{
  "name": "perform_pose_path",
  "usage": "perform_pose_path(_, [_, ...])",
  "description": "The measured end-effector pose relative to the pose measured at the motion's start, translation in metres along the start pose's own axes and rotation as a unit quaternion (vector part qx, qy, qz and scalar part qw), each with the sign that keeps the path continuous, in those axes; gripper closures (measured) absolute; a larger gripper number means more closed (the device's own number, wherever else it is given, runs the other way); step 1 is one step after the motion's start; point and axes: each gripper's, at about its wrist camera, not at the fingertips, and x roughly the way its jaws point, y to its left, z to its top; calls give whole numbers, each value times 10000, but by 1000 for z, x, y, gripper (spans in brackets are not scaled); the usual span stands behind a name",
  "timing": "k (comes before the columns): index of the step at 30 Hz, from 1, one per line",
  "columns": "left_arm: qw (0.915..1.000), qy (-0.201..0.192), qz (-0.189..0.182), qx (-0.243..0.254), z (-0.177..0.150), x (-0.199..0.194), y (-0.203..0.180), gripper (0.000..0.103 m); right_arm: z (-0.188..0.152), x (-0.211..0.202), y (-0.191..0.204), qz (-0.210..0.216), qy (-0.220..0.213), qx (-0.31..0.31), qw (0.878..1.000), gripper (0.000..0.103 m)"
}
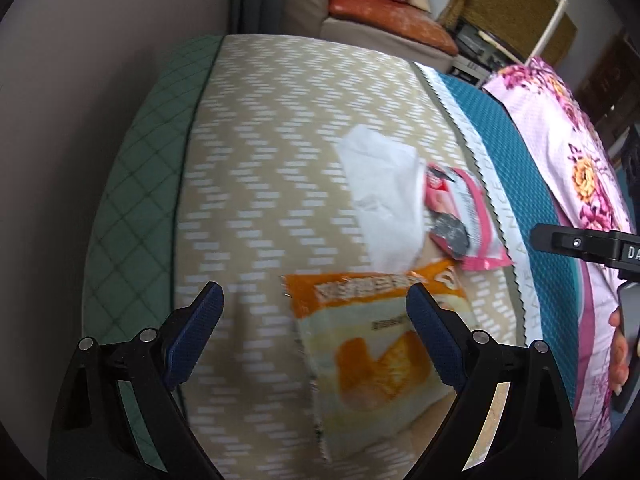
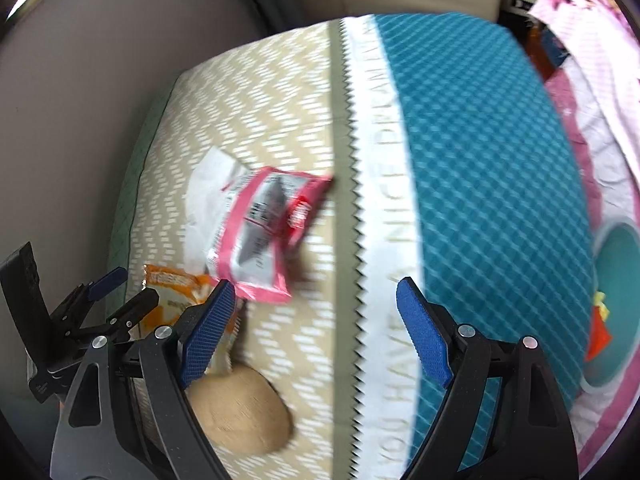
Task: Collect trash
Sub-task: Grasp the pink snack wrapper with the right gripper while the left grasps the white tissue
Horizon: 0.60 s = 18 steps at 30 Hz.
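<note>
My left gripper (image 1: 315, 312) and right gripper (image 2: 315, 312), jaws apart and empty, angle down over the orange wrapper (image 1: 372, 344) and pink wrapper (image 2: 266, 236) to grasp them

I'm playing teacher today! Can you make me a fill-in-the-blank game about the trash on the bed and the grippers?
1. The white tissue lies partly under the ____-edged wrapper.
2. The snack bag nearest the left gripper has a top band coloured ____.
3. The right gripper has nothing between its pads, so it is ____.
4. The words printed on the white strip sit beside the ____ patterned cloth.

Missing words: pink; orange; open; blue
</note>
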Motion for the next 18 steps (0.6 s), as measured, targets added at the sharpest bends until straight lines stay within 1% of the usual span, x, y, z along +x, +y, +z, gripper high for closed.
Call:
perform_pose_path(4, [9999, -22, -17, -128, 2, -1, 13, 10, 12, 24, 16, 62, 132, -76, 9999, 24])
perform_pose_path(9, [10000, 7, -7, -94, 4, 3, 16, 10, 18, 43, 26, 62, 144, -94, 9998, 24])
perform_pose_path(10, [10000, 20, -14, -85, 5, 3, 16, 10, 18, 45, 27, 63, 129, -130, 9998, 28])
perform_pose_path(11, [10000, 24, -23, -81, 6, 4, 17, 10, 17, 46, 28, 53, 127, -157, 9998, 34])
perform_pose_path(12, [10000, 26, -30, -79, 7, 5, 17, 10, 18, 48, 29, 36, 130, -173, 9998, 47])
perform_pose_path(14, [10000, 32, -66, -66, 10, 7, 13, 10, 15, 48, 31, -4, 37, -283, 9996, 50])
perform_pose_path(15, [9999, 41, -96, -36, 12, 8, 10, 10, 15, 47, 32, -11, 7, -319, 9995, 60])
perform_pose_path(16, [9999, 49, -119, -10, 14, 10, 7, 10, 14, 43, 32, 11, -80, -327, 9994, 65])
perform_pose_path(18, [9997, 99, -190, 91, 19, 15, -3, 10, 13, 39, 31, 59, -129, -299, 9995, 70])
